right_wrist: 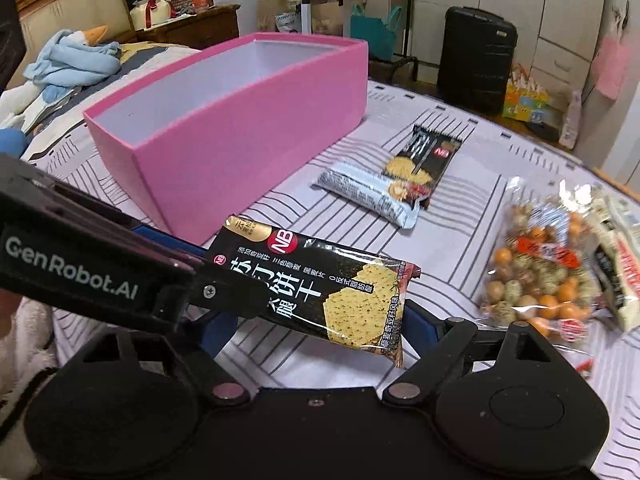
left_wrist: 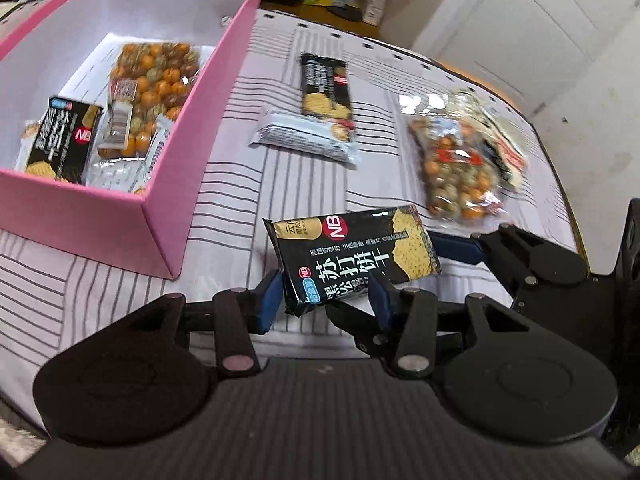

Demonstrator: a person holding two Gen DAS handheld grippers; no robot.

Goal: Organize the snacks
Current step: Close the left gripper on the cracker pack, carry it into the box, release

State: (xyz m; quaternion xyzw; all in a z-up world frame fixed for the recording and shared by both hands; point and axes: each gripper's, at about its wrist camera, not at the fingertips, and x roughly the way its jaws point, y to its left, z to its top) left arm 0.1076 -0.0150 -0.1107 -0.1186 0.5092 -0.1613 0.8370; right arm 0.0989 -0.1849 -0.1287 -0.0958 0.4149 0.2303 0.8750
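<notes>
A black cracker packet (left_wrist: 352, 256) hangs above the striped cloth, with my left gripper (left_wrist: 326, 296) shut on its lower end. In the right wrist view the same packet (right_wrist: 320, 284) lies across my right gripper (right_wrist: 320, 320), whose blue fingers (right_wrist: 420, 318) stand wide open and apart from it. The left gripper (right_wrist: 224, 280) reaches in from the left there. The pink box (left_wrist: 120, 208) at the left holds a bag of coloured nuts (left_wrist: 152, 92) and a black packet (left_wrist: 64, 140). On the cloth lie another black packet (left_wrist: 326, 88), a silver packet (left_wrist: 308, 140) and a nut bag (left_wrist: 456, 168).
The cloth-covered table's edge (left_wrist: 552, 184) curves close behind the nut bag. Beyond it stand a black suitcase (right_wrist: 476, 64) and white cupboard doors (left_wrist: 520, 20). A bed with a blue plush toy (right_wrist: 76, 60) lies behind the pink box (right_wrist: 248, 128).
</notes>
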